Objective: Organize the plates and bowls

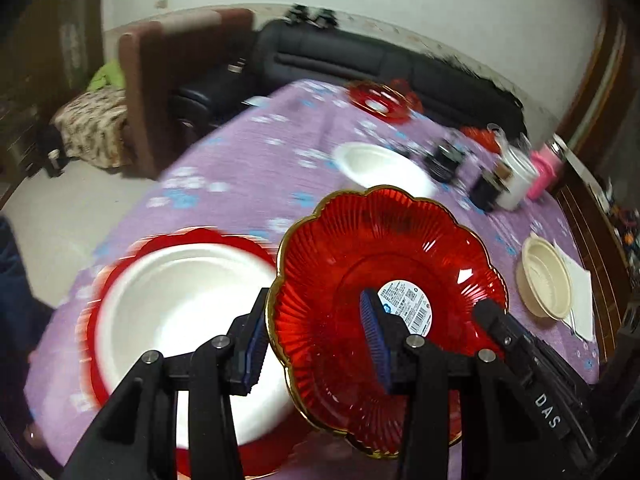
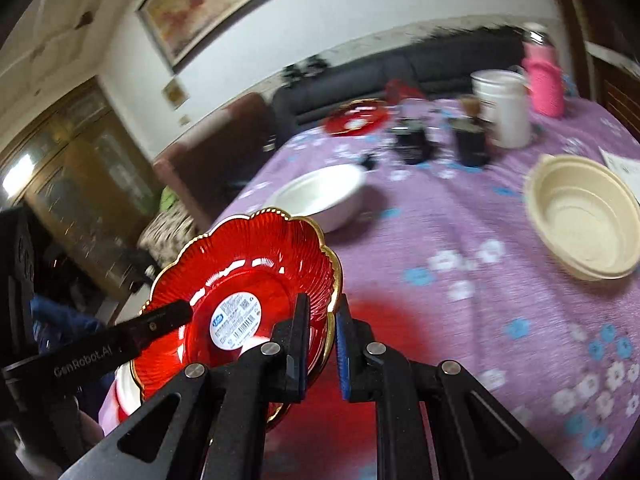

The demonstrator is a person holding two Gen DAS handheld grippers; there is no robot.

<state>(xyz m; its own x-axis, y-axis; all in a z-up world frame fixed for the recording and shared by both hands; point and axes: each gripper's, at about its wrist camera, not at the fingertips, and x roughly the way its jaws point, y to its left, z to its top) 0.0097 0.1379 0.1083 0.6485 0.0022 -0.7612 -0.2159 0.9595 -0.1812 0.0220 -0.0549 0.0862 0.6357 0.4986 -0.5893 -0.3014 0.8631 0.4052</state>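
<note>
Altogether, three red scalloped plates are counted: one red plate held up over the near edge of the table, a second under a white bowl at the near left, and a far red plate near the table's far edge. Three bowls are seen: that near white one, a second white bowl mid-table, and a cream bowl to the right. Two dark jars, one white cup and one pink bottle are grouped toward the far right.

The held plate is tilted, its labelled face turned to both cameras. The left gripper is angled steeply down, and its blue pads are pinched on the plate's left rim, one outside, one on the inner face. The right gripper is pitched down less steeply and is clamped tight on the opposite rim, the plate's gold edge caught between its narrow-set pads.
</note>
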